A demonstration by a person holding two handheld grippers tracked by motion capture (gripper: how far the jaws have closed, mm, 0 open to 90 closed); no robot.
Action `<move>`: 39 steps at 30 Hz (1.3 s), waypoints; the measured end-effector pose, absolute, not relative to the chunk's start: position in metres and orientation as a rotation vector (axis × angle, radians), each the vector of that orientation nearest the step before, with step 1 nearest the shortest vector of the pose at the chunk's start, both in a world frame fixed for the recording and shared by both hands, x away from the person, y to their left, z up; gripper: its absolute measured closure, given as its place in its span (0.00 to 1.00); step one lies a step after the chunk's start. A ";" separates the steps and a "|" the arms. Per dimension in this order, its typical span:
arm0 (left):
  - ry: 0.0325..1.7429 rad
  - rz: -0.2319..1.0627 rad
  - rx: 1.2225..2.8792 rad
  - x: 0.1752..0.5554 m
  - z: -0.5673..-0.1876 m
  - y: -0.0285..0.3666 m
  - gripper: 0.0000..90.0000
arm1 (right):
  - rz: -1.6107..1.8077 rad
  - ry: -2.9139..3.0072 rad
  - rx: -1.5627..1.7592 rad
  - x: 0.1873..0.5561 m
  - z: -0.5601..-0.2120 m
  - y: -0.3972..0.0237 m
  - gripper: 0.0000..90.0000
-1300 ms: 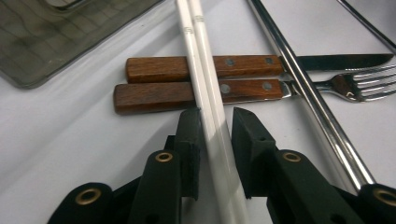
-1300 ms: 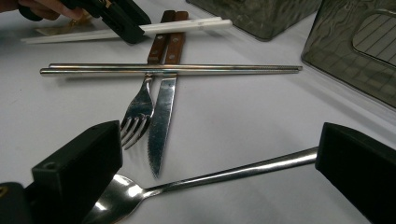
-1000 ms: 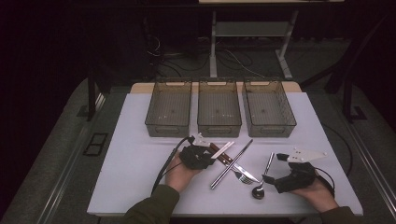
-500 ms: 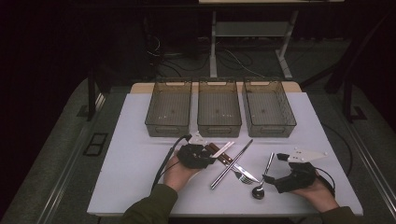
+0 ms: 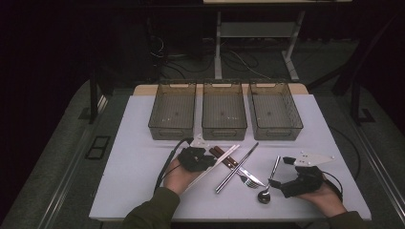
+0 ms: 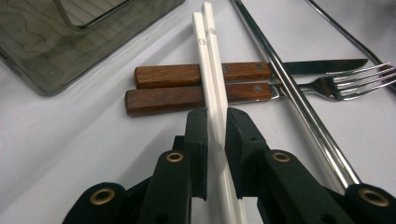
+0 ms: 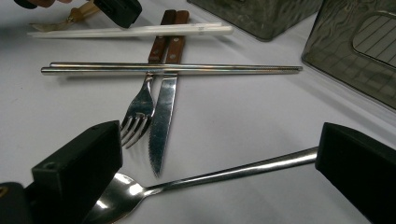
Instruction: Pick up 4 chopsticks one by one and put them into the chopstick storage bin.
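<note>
Left gripper [image 6: 216, 126] jaws have just been closing, now pinching the white chopsticks [image 6: 211, 70]; lift looks next. Right gripper [image 7: 219, 163] is sitting spread around the spoon [image 7: 196, 179].

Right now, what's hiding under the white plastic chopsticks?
Under the white plastic chopsticks lie the brown wooden handles of a steel knife and a steel fork. A strip of each handle is covered. The left gripper pinches the chopsticks.

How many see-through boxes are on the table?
3: left box, middle box and right box, side by side along the table's far edge.
</note>
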State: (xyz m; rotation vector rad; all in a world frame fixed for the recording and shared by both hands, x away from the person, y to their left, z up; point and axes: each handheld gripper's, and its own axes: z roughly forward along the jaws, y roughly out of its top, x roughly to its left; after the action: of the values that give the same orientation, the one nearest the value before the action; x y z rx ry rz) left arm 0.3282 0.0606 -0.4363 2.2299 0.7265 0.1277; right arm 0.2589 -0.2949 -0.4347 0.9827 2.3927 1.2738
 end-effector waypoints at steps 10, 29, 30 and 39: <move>0.719 0.119 2.249 0.329 -0.439 0.059 0.87 | 1.272 2.395 0.984 0.259 -0.435 -0.294 0.01; 0.747 0.122 2.265 0.328 -0.447 0.055 0.88 | 1.270 2.397 0.980 0.259 -0.435 -0.294 0.01; 0.749 0.124 2.265 0.328 -0.447 0.055 0.88 | 1.270 2.396 0.980 0.259 -0.435 -0.294 0.01; 0.769 0.126 2.254 0.328 -0.447 0.055 0.92 | 1.269 2.397 0.981 0.259 -0.435 -0.294 0.01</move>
State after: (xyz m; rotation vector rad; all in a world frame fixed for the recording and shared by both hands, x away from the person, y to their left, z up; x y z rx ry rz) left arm 0.3280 0.0550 -0.4470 2.2543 0.7689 0.1264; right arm 0.2591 -0.2939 -0.4353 0.9810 2.3974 1.2686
